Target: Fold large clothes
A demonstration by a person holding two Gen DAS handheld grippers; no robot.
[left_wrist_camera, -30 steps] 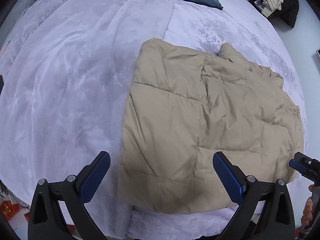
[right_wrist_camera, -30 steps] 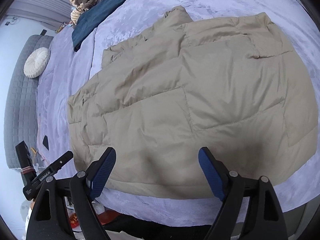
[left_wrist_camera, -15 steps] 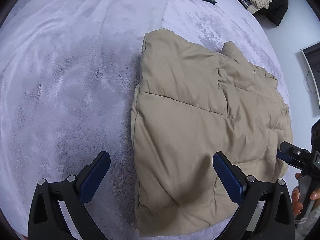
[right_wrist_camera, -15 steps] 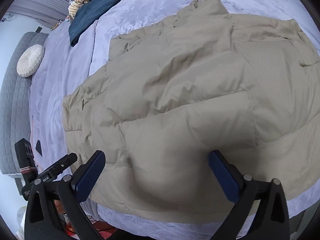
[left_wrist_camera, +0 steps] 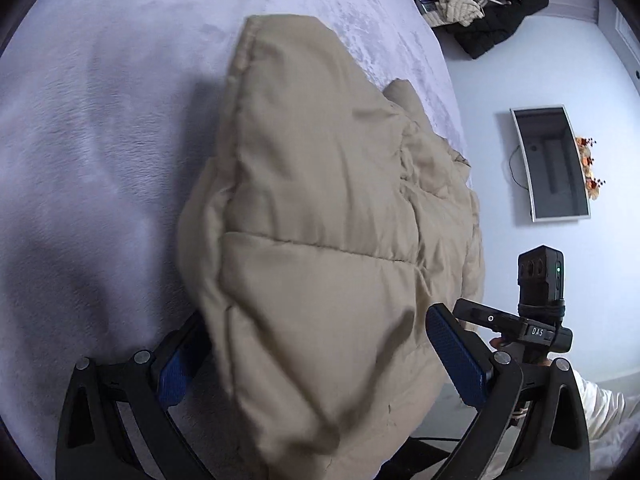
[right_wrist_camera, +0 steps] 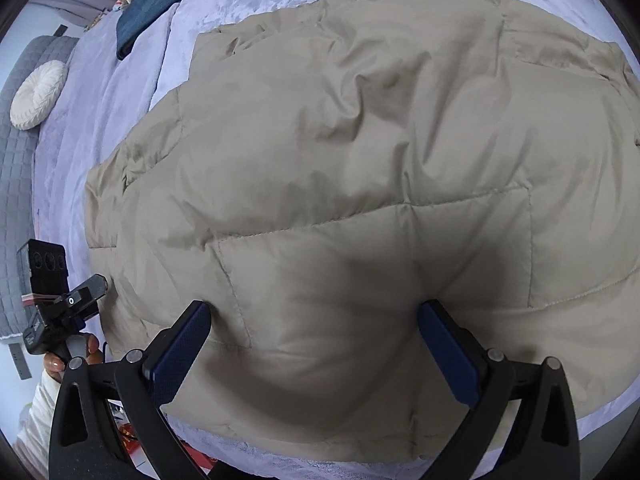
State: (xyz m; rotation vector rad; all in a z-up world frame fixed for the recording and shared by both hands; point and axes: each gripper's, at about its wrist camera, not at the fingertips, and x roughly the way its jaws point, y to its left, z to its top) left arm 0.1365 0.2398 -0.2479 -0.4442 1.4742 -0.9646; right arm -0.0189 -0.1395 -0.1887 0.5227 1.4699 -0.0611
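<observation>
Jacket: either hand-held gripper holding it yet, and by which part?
Nothing held. Both straddle the near edge of the jacket with jaws wide: right hand-held gripper, just opened further, and left hand-held gripper, neither clamped.

Wide bare stretch of lilac plush bed cover (left_wrist_camera: 100,160) left of the puffy beige quilted jacket (left_wrist_camera: 320,220). Beyond the jacket, folded dark blue denim (right_wrist_camera: 148,4) and round cream cushion (right_wrist_camera: 38,94) blocking the far end.
</observation>
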